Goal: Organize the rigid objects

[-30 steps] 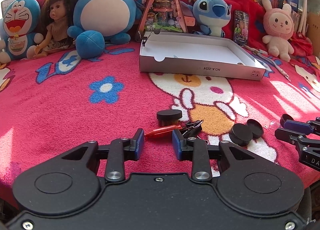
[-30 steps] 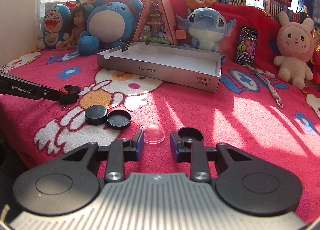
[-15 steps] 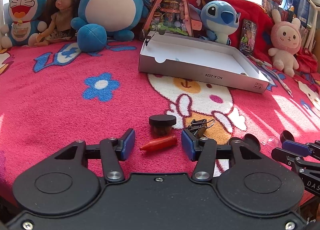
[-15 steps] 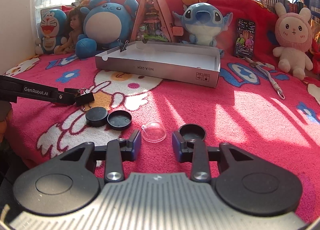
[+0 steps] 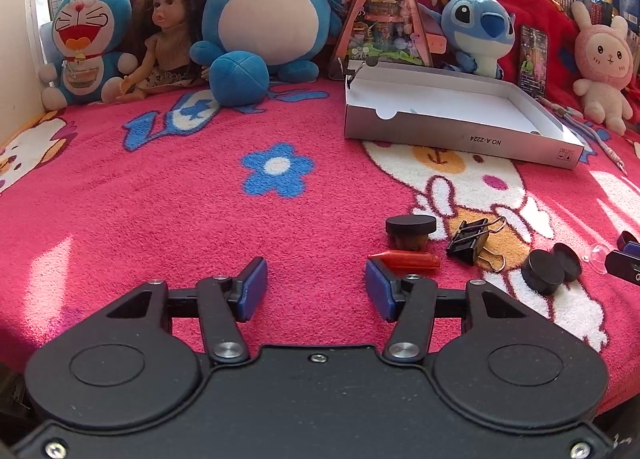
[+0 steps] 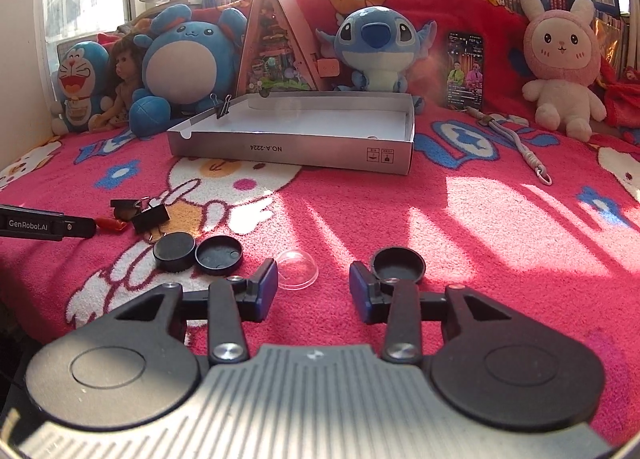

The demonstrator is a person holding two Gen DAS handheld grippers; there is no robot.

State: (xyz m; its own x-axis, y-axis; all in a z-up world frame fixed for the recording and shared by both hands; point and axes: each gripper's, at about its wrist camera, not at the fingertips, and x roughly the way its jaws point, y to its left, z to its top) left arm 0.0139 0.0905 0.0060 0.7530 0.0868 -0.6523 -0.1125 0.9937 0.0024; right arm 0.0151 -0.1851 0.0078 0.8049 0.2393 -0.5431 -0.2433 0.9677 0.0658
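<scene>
Far left along the back sits a row of plushies: a Doraemon [image 5: 86, 47], a doll [image 5: 166, 47], a big blue round one [image 5: 266, 25], then a triangular diorama [image 5: 384, 15], a Stitch [image 5: 478, 31], a phone [image 6: 465, 69] propped up and a pink bunny [image 6: 562, 59]. All of it is on a bed with a pink cartoon blanket [image 5: 160, 199].

The left tool [image 5: 316, 289] hangs low over the blanket, its jaws opening, nothing between the blue pads. Just past its right pad lies a red crayon [image 5: 404, 260], off to the side rather than in the gap. Behind the crayon is a black-topped stopper [image 5: 411, 229], and right beside that a black binder clip [image 5: 470, 241].

Further right, two black round caps [image 6: 174, 250] [image 6: 218, 255] sit touching each other, one top up and one hollow side up. Next comes a clear dome [image 6: 297, 270], right at the left pad of the right tool [image 6: 313, 289]. That tool's jaws are opening too and grip nothing. Another black cap [image 6: 397, 264], hollow up, lies just beyond its right pad.

The open white box [image 6: 292, 147] sits mid-bed, behind the small stuff, with another clip [image 6: 223, 107] on its left rim. It looks nearly empty inside. A lanyard [image 6: 516, 141] trails on the blanket to its right.
</scene>
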